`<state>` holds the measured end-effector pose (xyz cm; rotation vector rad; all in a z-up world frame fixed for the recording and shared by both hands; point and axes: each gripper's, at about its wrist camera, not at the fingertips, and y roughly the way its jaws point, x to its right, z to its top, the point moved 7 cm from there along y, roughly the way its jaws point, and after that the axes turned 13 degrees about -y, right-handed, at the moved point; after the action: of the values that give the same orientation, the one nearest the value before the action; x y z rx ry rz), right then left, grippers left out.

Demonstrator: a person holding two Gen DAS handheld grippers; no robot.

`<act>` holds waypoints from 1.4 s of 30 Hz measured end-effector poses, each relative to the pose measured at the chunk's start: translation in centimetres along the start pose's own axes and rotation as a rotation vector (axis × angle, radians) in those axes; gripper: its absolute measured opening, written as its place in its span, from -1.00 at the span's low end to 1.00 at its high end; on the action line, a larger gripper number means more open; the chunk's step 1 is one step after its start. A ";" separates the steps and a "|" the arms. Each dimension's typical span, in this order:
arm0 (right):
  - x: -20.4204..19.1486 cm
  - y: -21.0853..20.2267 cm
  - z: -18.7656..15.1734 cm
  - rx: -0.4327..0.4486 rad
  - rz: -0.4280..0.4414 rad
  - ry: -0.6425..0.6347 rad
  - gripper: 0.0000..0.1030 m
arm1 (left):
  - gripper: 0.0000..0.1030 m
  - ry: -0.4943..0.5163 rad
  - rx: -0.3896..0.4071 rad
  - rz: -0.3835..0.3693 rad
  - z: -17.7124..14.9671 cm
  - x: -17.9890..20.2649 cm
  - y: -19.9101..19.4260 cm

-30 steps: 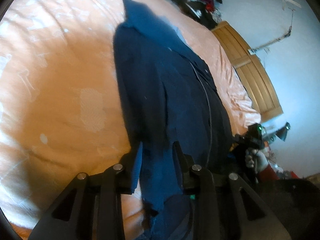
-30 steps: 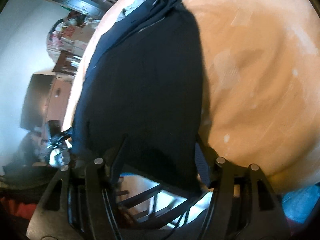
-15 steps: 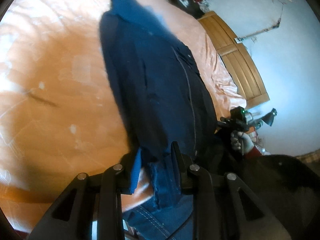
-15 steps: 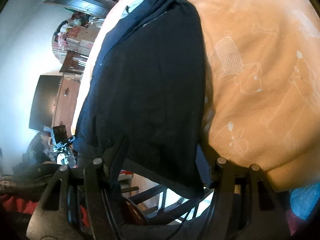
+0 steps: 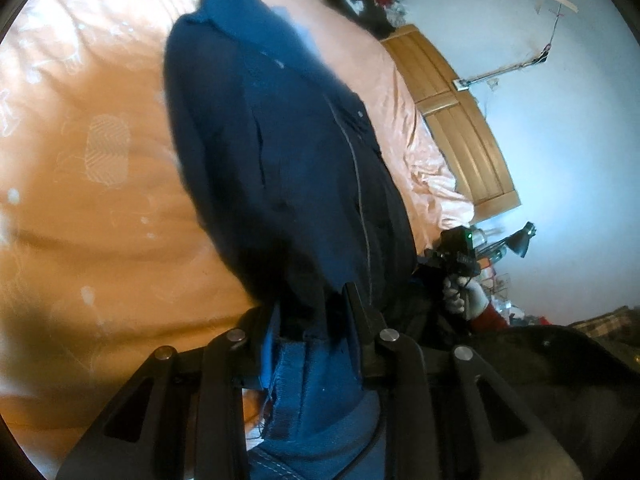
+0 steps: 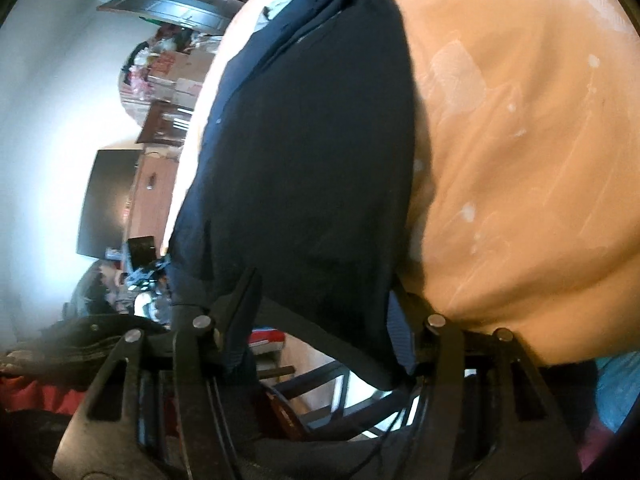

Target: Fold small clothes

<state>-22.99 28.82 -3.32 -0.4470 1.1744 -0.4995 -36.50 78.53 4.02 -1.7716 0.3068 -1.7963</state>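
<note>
Presently the step in hand is the lift of the near hem: a dark blue garment (image 5: 288, 152) lies lengthwise on the bed (image 5: 92, 208), collar at the far end, hem at the near edge, and both tools have that hem.

Left hand-held gripper (image 5: 312, 320): jaws drawn in to a narrow gap with the hem bunched between them, cloth hanging below the fingers. It grips the garment's left near corner. In this view the right hand-held gripper (image 5: 452, 252) appears at the far right, in a gloved hand (image 5: 464, 292), at the garment's other side.

Right hand-held gripper (image 6: 324, 320): jaws stand much wider, the hem stretched across between the two fingers. The right finger meets the corner of the cloth; whether the cloth is truly pinched cannot be told.

Judgement: the first fold is about to be made. The next move calls for both corners to be raised level and carried toward the collar, keeping the hem taut so the cloth does not sag or twist.

Containers: none seen on the bed; no basket or box for finished items is identifiable.
</note>
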 end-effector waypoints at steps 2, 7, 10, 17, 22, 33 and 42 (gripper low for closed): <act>0.0 0.8 -0.4 -0.034 -0.020 -0.015 0.15 | -0.52 -0.004 0.009 -0.013 0.0 -0.1 0.0; 0.7 3.1 -2.3 -0.129 -0.080 -0.033 0.15 | -0.49 0.024 0.008 0.052 -0.1 -0.7 0.4; -0.2 2.6 -2.3 -0.079 -0.053 -0.030 0.01 | -0.55 0.039 0.011 0.067 -0.3 -0.2 0.4; -1.6 2.3 -2.0 -0.038 -0.072 -0.061 -0.22 | -0.50 0.058 0.042 0.134 -0.5 -0.3 0.6; -4.9 0.1 -1.1 0.068 -0.054 -0.108 -0.95 | -0.80 0.081 0.096 0.187 -1.0 1.1 0.1; -10.3 -3.8 5.9 0.316 0.148 -0.121 -0.95 | -0.86 -0.062 0.330 -0.255 4.2 7.5 -4.8; -6.0 -4.6 25.7 0.398 0.082 -0.138 -0.92 | -0.82 -0.069 0.446 -0.243 22.9 9.7 -3.4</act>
<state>-1.13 30.44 12.12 -0.0883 0.9277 -0.6049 -14.55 81.39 15.94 -1.5906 -0.3291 -1.7859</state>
